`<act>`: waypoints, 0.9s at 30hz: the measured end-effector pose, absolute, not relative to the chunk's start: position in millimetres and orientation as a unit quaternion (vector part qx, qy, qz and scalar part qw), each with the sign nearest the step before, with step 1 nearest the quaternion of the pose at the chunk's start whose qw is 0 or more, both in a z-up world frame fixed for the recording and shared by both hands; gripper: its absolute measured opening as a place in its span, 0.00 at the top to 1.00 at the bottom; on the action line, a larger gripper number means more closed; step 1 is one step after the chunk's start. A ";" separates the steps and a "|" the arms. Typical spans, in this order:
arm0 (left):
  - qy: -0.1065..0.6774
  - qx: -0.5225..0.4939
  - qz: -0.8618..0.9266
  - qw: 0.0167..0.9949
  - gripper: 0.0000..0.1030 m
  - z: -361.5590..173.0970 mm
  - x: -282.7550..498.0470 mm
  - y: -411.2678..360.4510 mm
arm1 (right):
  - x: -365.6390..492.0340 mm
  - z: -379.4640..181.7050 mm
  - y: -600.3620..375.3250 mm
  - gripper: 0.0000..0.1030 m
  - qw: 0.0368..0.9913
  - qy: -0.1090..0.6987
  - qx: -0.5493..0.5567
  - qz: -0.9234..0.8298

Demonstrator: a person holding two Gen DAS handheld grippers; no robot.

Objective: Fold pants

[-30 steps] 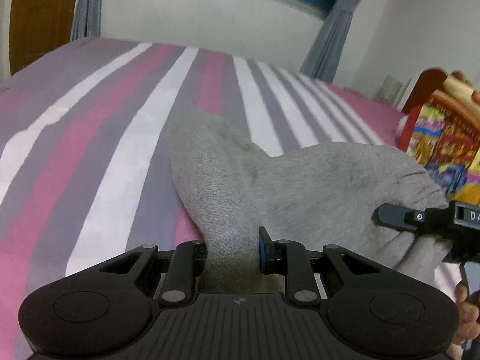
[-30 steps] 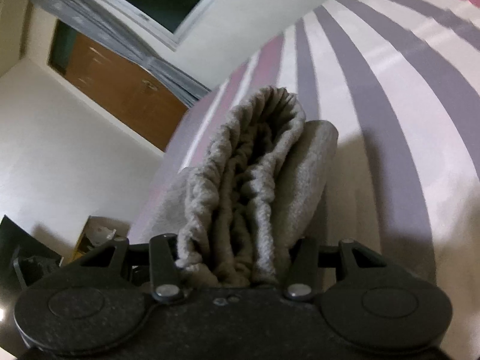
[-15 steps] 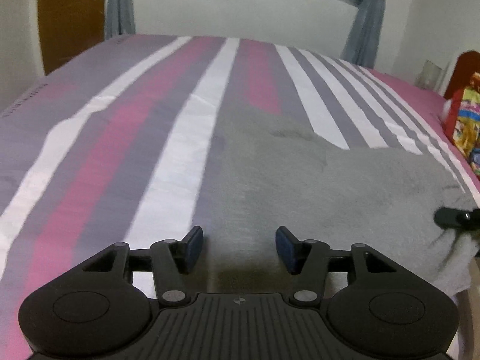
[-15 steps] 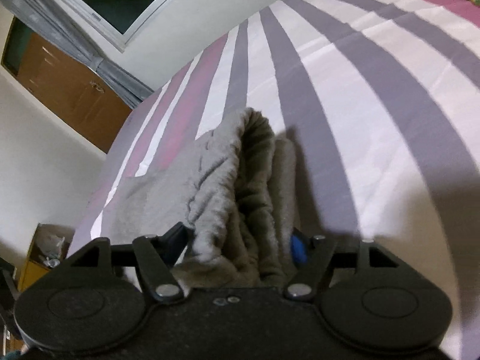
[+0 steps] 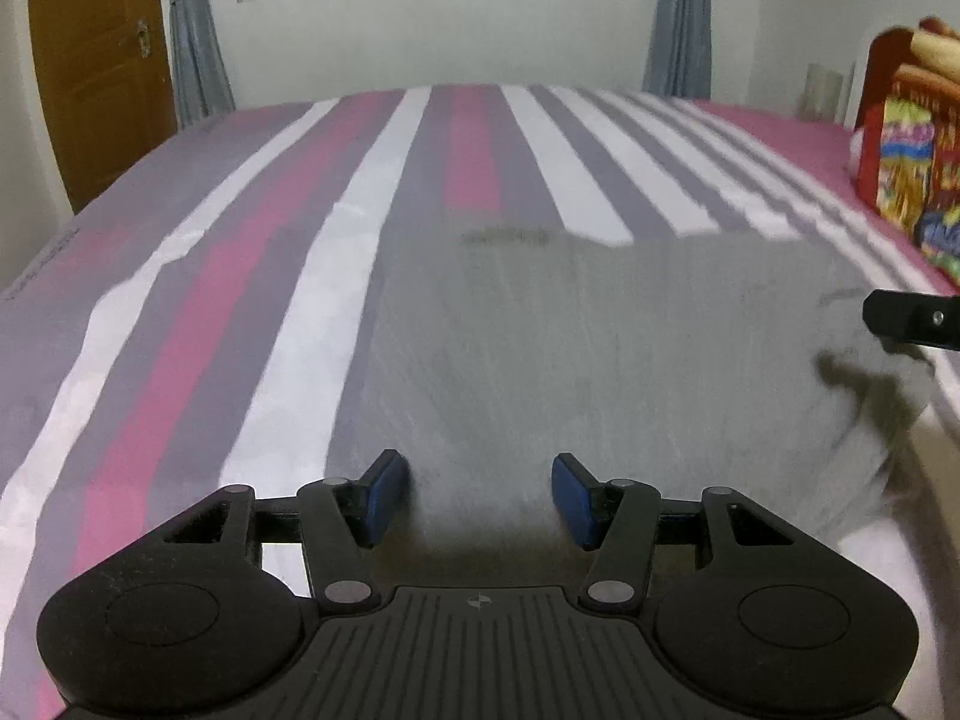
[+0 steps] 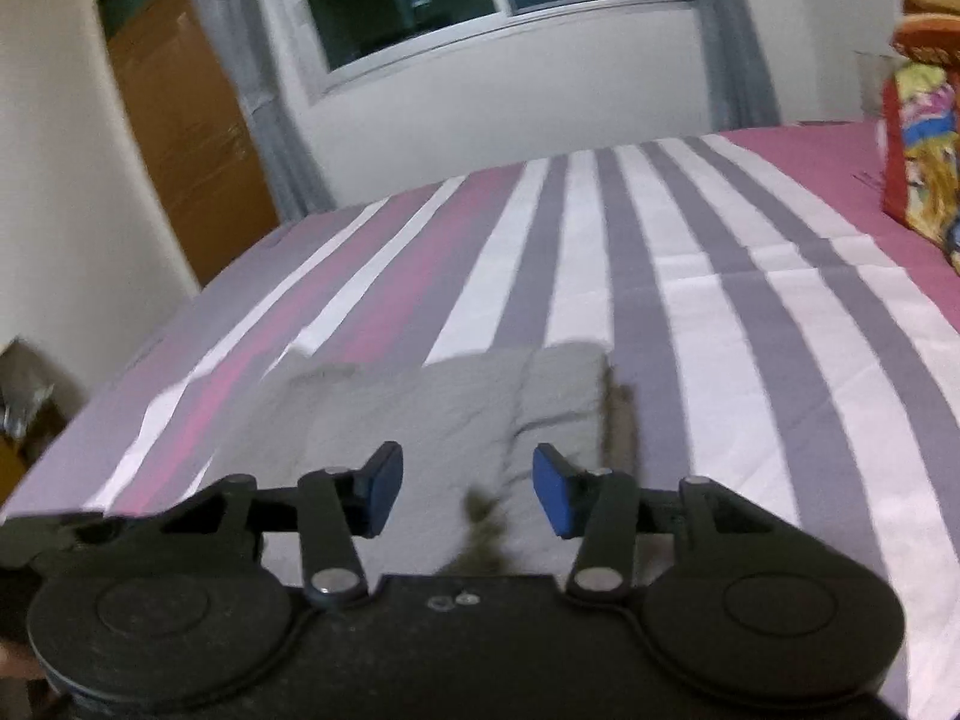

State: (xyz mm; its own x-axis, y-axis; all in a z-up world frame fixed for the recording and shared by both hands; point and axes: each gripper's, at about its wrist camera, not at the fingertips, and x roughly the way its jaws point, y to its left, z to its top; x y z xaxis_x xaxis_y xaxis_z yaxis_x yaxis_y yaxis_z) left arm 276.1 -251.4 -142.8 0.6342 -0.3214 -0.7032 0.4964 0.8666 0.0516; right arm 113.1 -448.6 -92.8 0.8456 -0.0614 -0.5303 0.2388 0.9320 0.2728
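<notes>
The grey pants (image 5: pixel 600 348) lie spread flat on the striped bed (image 5: pixel 240 276), folded into a wide panel. My left gripper (image 5: pixel 477 471) hovers open over their near edge, its blue pads apart with only flat cloth beneath them. At the right edge of the left wrist view, a black finger of my right gripper (image 5: pixel 912 324) reaches over the pants' right end. In the right wrist view the pants (image 6: pixel 420 402) rest rumpled on the bed (image 6: pixel 750 300). My right gripper (image 6: pixel 467 462) is above them, its jaws closing with nothing pressed between the pads.
A colourful printed bag or cushion (image 5: pixel 906 168) stands at the bed's right side, also seen as the bag (image 6: pixel 924 168). A brown door (image 5: pixel 96 60) and grey curtains lie beyond the far left. A box (image 6: pixel 24 408) sits on the floor at left.
Both grippers have let go of the pants, which dropped from bunched in the jaws to lying flat on the bed. The right gripper rolled level and drew back.
</notes>
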 end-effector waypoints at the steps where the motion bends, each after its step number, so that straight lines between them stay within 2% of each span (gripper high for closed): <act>1: 0.361 0.124 -0.227 0.896 0.47 -144.7 273.9 -252.3 | 114.2 -97.7 -444.3 0.57 0.945 0.275 0.157 -0.078; 5: 0.361 0.128 -0.223 0.896 0.47 -147.0 268.6 -254.6 | 118.5 -118.9 -441.8 0.57 0.934 0.312 0.144 -0.095; 10: 0.365 0.135 -0.214 0.896 0.47 -145.6 267.9 -259.3 | 122.5 -118.6 -439.9 0.57 0.933 0.316 0.138 -0.101; 13: 0.371 0.135 -0.211 0.894 0.42 -143.0 267.4 -261.8 | 115.7 -108.4 -436.9 0.55 0.935 0.305 0.151 -0.098; 15: 0.372 0.136 -0.213 0.893 0.34 -141.8 265.9 -262.9 | 109.0 -104.7 -433.5 0.54 0.938 0.292 0.158 -0.097; 20: 0.364 0.145 -0.204 0.897 0.30 -142.4 259.7 -266.6 | 110.5 -111.6 -419.0 0.55 0.938 0.309 0.113 -0.108; 22: 0.360 0.145 -0.203 0.899 0.20 -141.7 257.4 -267.0 | 112.2 -116.7 -421.3 0.55 0.935 0.314 0.117 -0.114; 23: 0.357 0.148 -0.201 0.900 0.08 -140.9 255.9 -267.1 | 110.2 -115.5 -424.4 0.54 0.935 0.308 0.132 -0.112; 24: 0.354 0.149 -0.198 0.902 0.00 -139.9 254.2 -266.9 | 108.9 -114.6 -426.9 0.54 0.935 0.307 0.143 -0.110; 27: 0.362 0.148 -0.203 0.898 0.00 -138.1 251.5 -266.0 | 106.3 -112.9 -429.8 0.55 0.934 0.306 0.151 -0.107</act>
State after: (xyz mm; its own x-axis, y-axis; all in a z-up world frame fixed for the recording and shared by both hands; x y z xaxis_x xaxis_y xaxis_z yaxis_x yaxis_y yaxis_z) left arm 251.5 -266.0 -138.1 0.6555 -0.2579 -0.7098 0.4724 0.8733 0.1189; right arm 106.3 -429.8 -112.9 0.7895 -0.1070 -0.6044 0.2921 0.9315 0.2167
